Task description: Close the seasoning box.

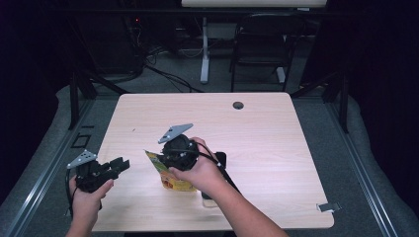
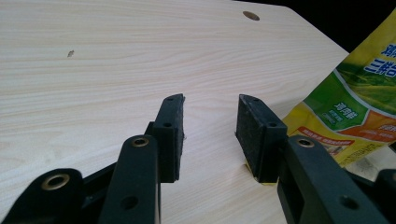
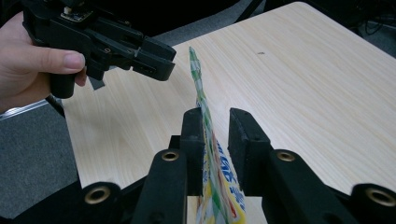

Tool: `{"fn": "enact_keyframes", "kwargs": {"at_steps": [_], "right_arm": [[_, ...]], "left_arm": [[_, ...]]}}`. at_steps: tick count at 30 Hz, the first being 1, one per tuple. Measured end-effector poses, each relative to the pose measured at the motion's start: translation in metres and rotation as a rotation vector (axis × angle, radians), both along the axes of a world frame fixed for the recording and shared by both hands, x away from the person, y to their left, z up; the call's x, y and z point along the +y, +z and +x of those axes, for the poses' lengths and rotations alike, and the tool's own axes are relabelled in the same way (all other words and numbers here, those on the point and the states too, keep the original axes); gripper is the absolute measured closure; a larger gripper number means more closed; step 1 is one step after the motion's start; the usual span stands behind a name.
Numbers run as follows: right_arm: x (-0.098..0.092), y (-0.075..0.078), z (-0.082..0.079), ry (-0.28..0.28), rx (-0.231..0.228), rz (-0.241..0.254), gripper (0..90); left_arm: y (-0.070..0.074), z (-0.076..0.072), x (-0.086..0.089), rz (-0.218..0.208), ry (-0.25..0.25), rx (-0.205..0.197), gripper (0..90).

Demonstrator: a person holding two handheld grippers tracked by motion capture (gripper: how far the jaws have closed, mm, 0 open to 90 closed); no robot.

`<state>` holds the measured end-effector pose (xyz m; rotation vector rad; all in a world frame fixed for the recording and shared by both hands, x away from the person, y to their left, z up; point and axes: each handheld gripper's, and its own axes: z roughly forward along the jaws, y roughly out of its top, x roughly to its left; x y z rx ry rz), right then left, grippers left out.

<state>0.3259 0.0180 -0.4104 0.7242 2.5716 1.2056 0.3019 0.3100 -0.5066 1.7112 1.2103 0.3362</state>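
Note:
A yellow and green snack packet (image 1: 170, 181) stands on edge on the wooden table (image 1: 267, 143), near its front. My right gripper (image 1: 167, 167) reaches down over it from the right. In the right gripper view the packet (image 3: 219, 172) rises between the jaws of my right gripper (image 3: 217, 126); it leans on the left pad, with a gap to the right pad. My left gripper (image 1: 121, 165) hovers to the packet's left over the table's front left corner, open and empty. In the left gripper view the packet (image 2: 359, 107) shows just past the right jaw of my left gripper (image 2: 210, 126).
A small black object (image 1: 220, 160) lies on the table behind my right wrist. A cable hole (image 1: 238, 105) sits near the far edge, and grey tape (image 1: 328, 207) marks the front right corner. A chair (image 1: 262, 44) and desk legs stand beyond the table.

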Motion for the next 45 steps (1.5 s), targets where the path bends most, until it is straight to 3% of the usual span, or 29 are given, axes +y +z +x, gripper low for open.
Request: {"fn": "enact_keyframes", "kwargs": {"at_steps": [11, 16, 20, 35, 45], "right_arm": [[0.007, -0.001, 0.005, 0.008, 0.019, -0.028, 81.0], [0.010, 0.001, 0.005, 0.041, 0.031, -0.053, 89.8], [0.010, 0.002, 0.005, 0.055, 0.033, -0.051, 90.0], [0.002, 0.004, -0.007, 0.201, 0.063, -0.076, 90.0], [0.007, 0.005, -0.004, 0.191, 0.061, -0.089, 86.9]], "left_arm": [[0.000, 0.000, 0.000, -0.006, 0.007, -0.008, 62.1], [0.000, 0.000, 0.001, -0.004, 0.006, -0.002, 62.1], [-0.001, 0.000, 0.001, -0.002, 0.007, -0.001, 62.1], [-0.001, 0.000, 0.003, -0.005, 0.013, -0.001, 62.1], [-0.001, 0.001, 0.003, -0.003, 0.008, 0.003, 62.0]]}}
